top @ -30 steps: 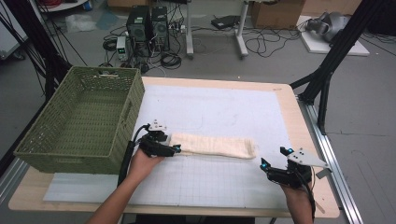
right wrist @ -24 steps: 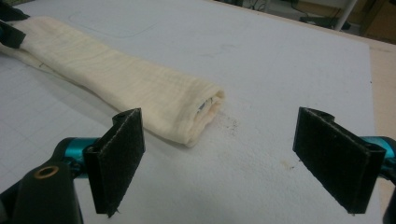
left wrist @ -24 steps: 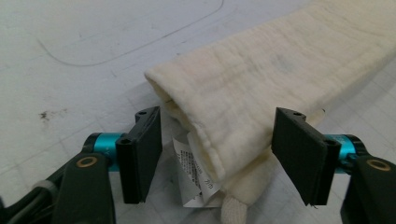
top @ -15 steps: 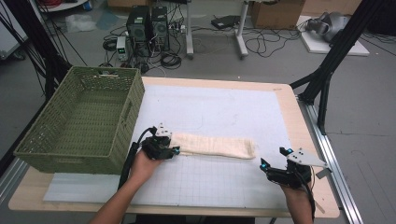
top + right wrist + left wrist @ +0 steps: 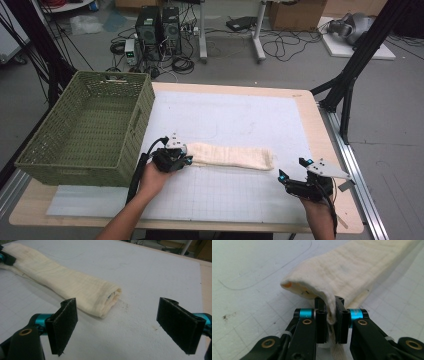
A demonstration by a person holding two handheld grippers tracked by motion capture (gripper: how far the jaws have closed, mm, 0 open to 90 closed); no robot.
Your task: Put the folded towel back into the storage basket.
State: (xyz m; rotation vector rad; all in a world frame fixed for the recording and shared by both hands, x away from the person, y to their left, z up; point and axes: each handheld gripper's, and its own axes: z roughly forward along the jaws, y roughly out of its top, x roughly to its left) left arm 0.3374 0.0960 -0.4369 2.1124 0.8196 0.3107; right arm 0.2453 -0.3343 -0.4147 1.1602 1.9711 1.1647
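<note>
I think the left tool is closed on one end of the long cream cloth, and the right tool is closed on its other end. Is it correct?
Not fully. The left tool is indeed closed on one end of the long cream cloth, but the right tool stands open, apart from the other end, as the right gripper view shows.

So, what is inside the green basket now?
The green basket shows a bare woven floor in the high view. Its near wall covers the inside strip just behind it, so that part cannot be checked.
</note>
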